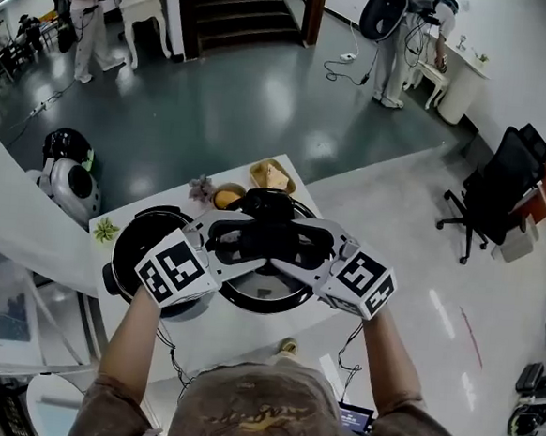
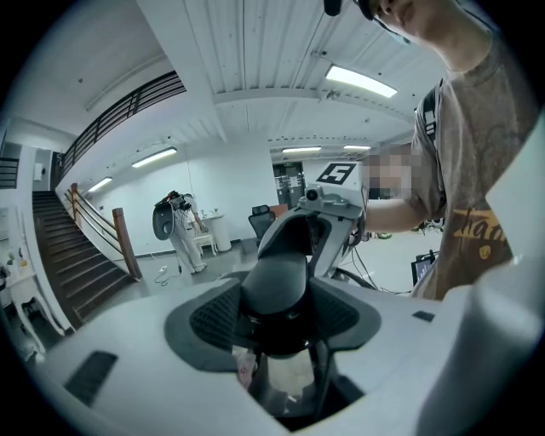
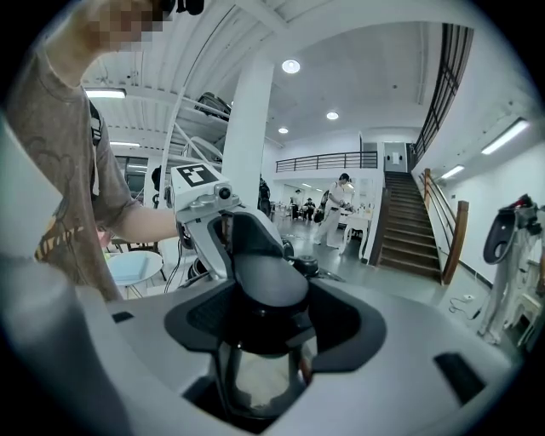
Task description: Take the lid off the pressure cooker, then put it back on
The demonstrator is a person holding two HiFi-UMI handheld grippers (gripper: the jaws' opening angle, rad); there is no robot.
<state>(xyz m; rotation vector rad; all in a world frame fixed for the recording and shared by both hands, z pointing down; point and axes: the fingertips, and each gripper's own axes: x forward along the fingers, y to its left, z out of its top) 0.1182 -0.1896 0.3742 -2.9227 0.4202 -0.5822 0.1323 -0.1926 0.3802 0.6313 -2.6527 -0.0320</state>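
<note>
Your left gripper and right gripper face each other, the fingers of each closed on the black handle of the lid. The glass lid hangs over the white desk, just right of the open pressure cooker.

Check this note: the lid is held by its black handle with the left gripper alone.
Wrong on "alone". The lid is held by its black handle with both grippers: the left gripper and the right gripper clamp it from opposite sides. The right gripper view shows its jaws closed on the handle, and the head view shows both grippers on it.
</note>
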